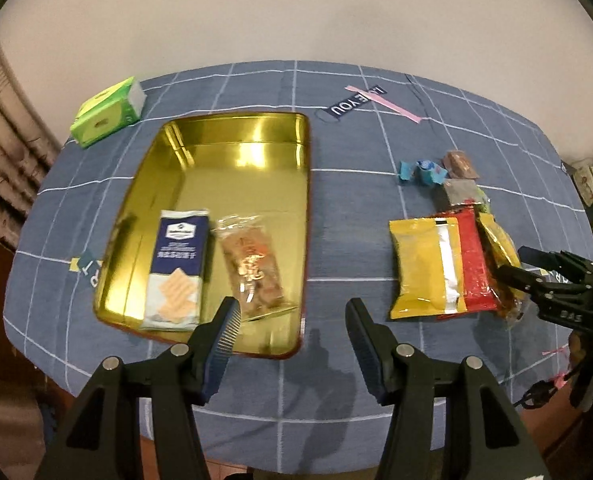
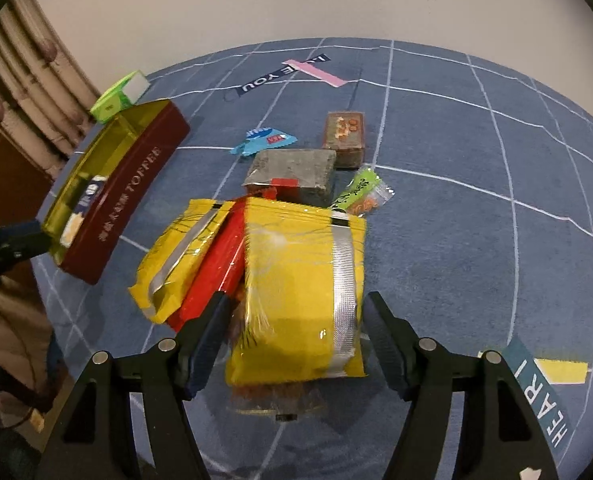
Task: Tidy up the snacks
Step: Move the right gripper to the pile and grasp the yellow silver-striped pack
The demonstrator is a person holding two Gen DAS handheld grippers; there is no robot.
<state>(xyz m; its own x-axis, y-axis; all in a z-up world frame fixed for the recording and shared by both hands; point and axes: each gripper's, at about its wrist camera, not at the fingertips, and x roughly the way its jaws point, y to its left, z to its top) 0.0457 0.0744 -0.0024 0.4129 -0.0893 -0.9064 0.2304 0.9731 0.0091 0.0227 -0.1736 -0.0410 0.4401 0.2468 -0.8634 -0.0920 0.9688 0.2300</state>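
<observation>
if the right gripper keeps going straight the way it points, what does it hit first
Most likely the near yellow snack packet, which lies between the open fingers of the right gripper. Depth is unclear, so the pads may already be close to its sides.

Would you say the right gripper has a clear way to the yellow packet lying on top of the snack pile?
Probably yes: the right gripper is open, with its fingers on either side of the top yellow packet, and nothing lies over the packet. The red packet beside its left finger may get nudged.

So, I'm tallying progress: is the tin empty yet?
No. The tin holds two snacks: a cracker pack and a clear packet.
</observation>
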